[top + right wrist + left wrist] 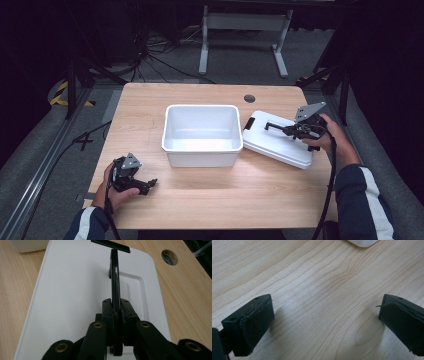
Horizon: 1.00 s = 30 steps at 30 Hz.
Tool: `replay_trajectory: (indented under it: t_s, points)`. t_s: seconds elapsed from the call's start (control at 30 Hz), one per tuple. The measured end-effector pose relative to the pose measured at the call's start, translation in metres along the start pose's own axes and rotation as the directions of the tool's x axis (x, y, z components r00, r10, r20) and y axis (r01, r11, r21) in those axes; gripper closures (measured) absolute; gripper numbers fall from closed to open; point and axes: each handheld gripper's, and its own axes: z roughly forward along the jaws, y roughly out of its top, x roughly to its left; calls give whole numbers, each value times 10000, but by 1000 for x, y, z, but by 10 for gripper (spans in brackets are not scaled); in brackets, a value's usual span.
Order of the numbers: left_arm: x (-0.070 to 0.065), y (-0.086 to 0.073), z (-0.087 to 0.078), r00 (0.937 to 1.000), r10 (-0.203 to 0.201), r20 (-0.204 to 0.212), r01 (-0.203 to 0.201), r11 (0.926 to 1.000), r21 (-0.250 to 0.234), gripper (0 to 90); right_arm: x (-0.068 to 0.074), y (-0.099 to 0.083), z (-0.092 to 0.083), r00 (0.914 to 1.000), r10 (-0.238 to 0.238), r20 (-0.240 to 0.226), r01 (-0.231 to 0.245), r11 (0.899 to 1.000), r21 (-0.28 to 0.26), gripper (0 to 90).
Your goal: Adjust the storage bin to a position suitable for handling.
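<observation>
An empty white plastic tub (170, 145) stands in the middle of the wooden table (225, 195). Its white lid (280, 147) lies flat just right of it, one edge close to the tub's wall. My right gripper (290, 131) hovers over the lid, shut on the lid's thin black handle (115, 272), which stands upright between the jaws (115, 307). A black clip (111, 245) sits at the lid's (70, 290) far end. My left gripper (150, 184) rests low at the table's front left, open, with bare wood between its pads (325, 315).
A round cable hole (249, 98) pierces the table behind the lid and also appears as the hole (169, 257) in the right gripper view. A corner of the tub (363, 242) peeks in ahead of the left gripper. Cables and a white frame stand on the floor beyond.
</observation>
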Motion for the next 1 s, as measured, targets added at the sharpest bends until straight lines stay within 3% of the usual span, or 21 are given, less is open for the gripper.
replay_trajectory:
  t_s: [0.23,0.37,0.5,1.0]
  points:
    - [0,0,0,10000,-1,2,1,10000,1,5,1,-2,16,10000,62,-78,-60,9997,223,839]
    - [0,0,0,10000,0,3,0,10000,1,5,1,-5,20,9994,340,52,-341,9992,193,824]
    - [0,0,0,10000,-38,-1,38,10000,-6,5,-2,-4,15,9974,700,174,-695,9973,-235,780]
    - [0,0,0,10000,-7,26,7,10000,-26,4,14,-1,6,9966,804,-178,-817,9927,-887,724]
